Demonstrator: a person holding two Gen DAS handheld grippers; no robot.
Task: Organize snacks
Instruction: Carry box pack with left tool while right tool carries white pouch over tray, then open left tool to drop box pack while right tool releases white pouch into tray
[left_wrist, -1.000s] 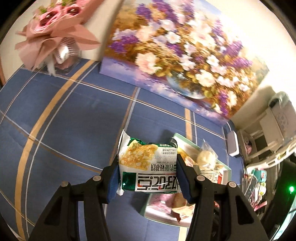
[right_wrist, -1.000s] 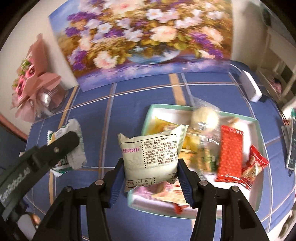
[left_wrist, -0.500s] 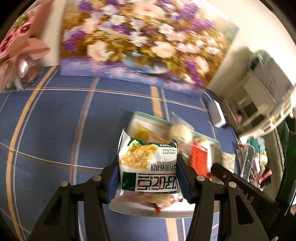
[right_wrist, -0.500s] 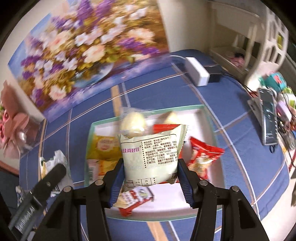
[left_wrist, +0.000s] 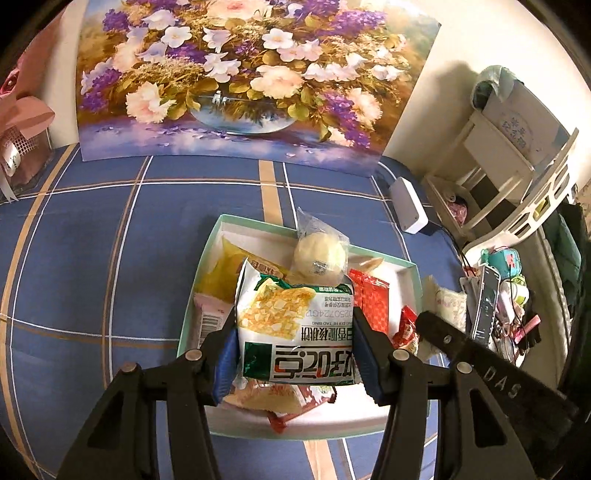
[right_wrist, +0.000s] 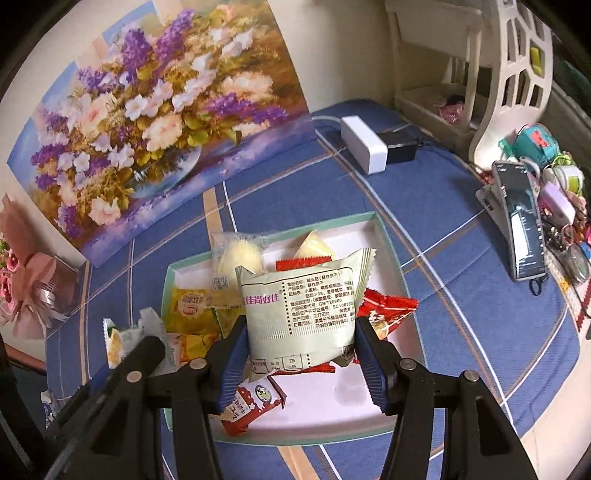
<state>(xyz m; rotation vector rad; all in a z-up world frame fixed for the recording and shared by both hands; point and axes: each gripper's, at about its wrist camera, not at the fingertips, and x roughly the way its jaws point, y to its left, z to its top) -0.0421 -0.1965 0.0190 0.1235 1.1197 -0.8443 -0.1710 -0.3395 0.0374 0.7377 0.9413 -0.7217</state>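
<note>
blue plaid cloth (left_wrist: 92, 258), mint-rimmed tray (left_wrist: 207, 254)

The green snack packet (left_wrist: 295, 332) covered the middle of the tray (left_wrist: 410, 264), hiding most of the packets beneath. The pale packet (right_wrist: 303, 314) did the same in the right wrist view. The pink bouquet (right_wrist: 26, 291) at the cloth's far left corner was cut by the picture's edge. Clutter (left_wrist: 513, 306) past the right edge was too small to tell.

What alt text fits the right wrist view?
The right gripper holds a pale green snack packet above a white tray of mixed snacks on a blue plaid cloth. A flower painting leans behind.
</note>
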